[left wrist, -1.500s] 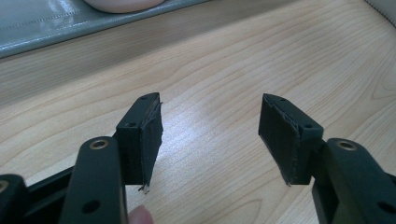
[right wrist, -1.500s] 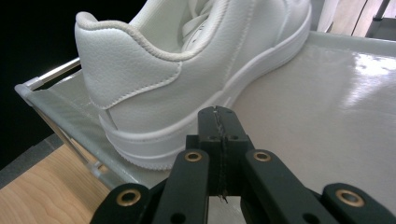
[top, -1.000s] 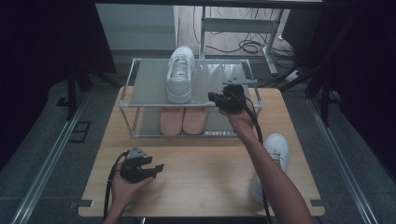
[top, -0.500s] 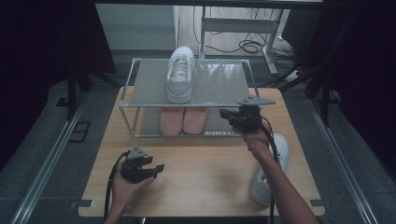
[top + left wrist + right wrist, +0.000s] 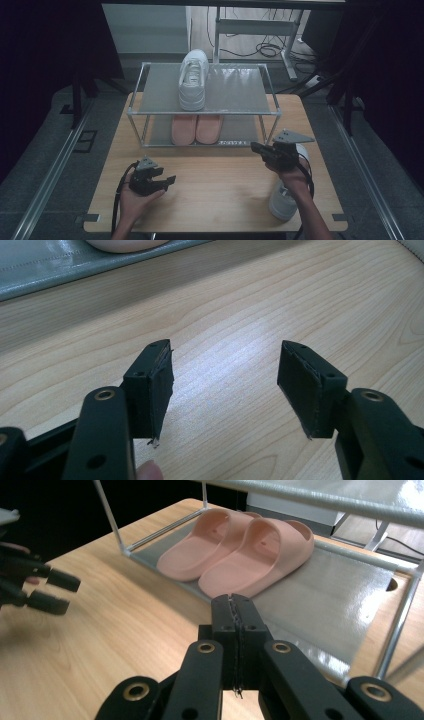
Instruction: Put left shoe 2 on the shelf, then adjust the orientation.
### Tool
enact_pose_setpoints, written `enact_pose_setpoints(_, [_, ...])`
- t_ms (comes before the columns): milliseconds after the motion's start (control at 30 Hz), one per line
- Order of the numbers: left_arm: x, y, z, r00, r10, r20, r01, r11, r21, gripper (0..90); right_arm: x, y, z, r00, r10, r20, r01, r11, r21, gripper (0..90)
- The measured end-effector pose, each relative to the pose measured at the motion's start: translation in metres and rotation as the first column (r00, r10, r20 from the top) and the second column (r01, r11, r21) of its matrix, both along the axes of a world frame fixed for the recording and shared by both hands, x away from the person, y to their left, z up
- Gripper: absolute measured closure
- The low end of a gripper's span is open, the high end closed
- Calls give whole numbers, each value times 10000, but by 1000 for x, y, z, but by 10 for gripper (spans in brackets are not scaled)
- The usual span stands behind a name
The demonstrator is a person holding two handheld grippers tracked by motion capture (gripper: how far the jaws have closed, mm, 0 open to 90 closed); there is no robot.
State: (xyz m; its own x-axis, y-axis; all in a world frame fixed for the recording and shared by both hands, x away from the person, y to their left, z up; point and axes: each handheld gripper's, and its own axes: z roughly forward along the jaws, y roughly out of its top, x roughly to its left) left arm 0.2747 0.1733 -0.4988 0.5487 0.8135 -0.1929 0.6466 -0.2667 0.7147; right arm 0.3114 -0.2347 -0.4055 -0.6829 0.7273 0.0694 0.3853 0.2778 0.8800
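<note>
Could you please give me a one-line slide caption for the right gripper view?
Shut right gripper faces pink slippers on the rack's lower shelf.

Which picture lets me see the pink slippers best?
The right gripper view. The pink slippers sit close and large there, side by side on the rack's lower shelf, with their whole shape on show. The high view has them small, partly tucked under the top shelf. The left gripper view catches just a pale edge at the top.

Left gripper (image 5: 170, 179) low, jaws apart and empty; right gripper (image 5: 256, 147) raised, jaws pressed together
</note>
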Motion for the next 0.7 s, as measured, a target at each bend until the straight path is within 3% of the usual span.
enact_pose_setpoints(333, [0, 0, 0, 10000, -68, 1, 68, 10000, 49, 396, -31, -19, -14, 9999, -110, 32, 109, 9997, 217, 885])
enact_pose_setpoints(700, [-3, -1, 0, 10000, -94, 20, 94, 9999, 85, 394, -45, -31, -20, 9997, -225, -46, 226, 9995, 232, 881])
